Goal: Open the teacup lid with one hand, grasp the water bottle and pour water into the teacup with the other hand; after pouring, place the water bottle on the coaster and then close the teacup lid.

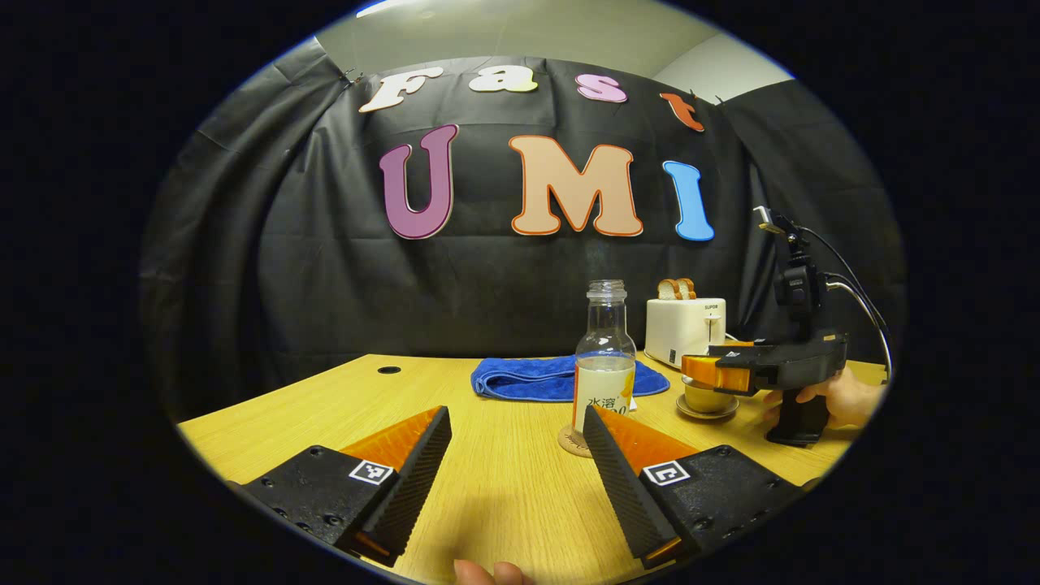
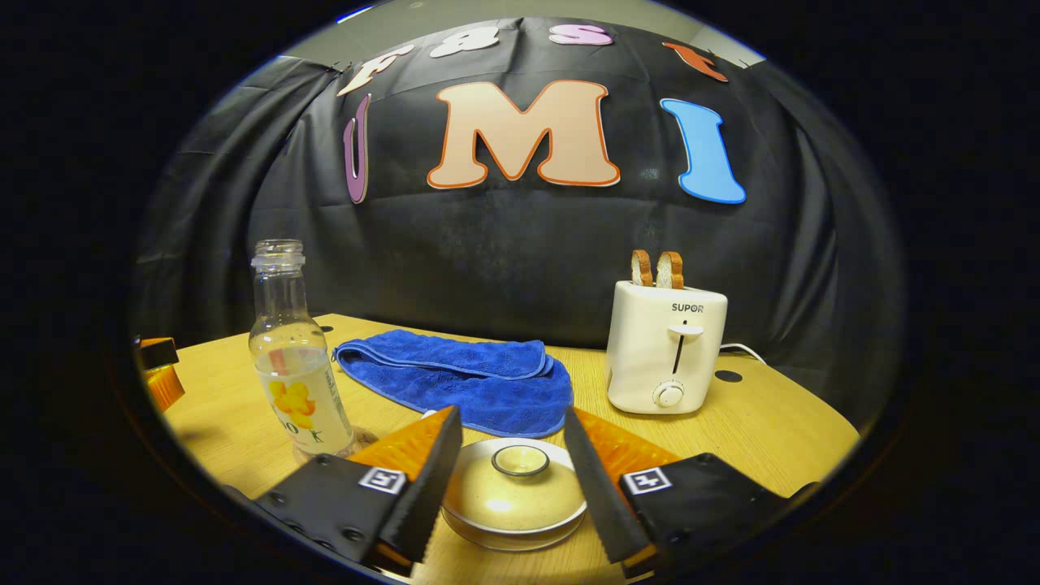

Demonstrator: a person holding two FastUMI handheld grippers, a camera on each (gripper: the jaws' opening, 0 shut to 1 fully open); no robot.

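The clear water bottle (image 1: 605, 357), uncapped and about half full, stands upright on a round coaster (image 1: 571, 443). My left gripper (image 1: 516, 416) is open just short of it, with nothing between its fingers. The bottle (image 2: 292, 366) stands at the left of the right gripper view. My right gripper (image 2: 512, 416) is open with its fingers either side of the teacup lid (image 2: 513, 479), which rests on the cup. In the left gripper view that gripper (image 1: 715, 372) hovers over the teacup (image 1: 707, 400) on its saucer, held by a hand (image 1: 841, 398).
A folded blue towel (image 2: 463, 378) lies behind the cup and bottle. A white toaster (image 2: 666, 349) with two bread slices stands at the back right. The wooden table (image 1: 504, 487) has small round holes (image 1: 389, 370) near the back edge.
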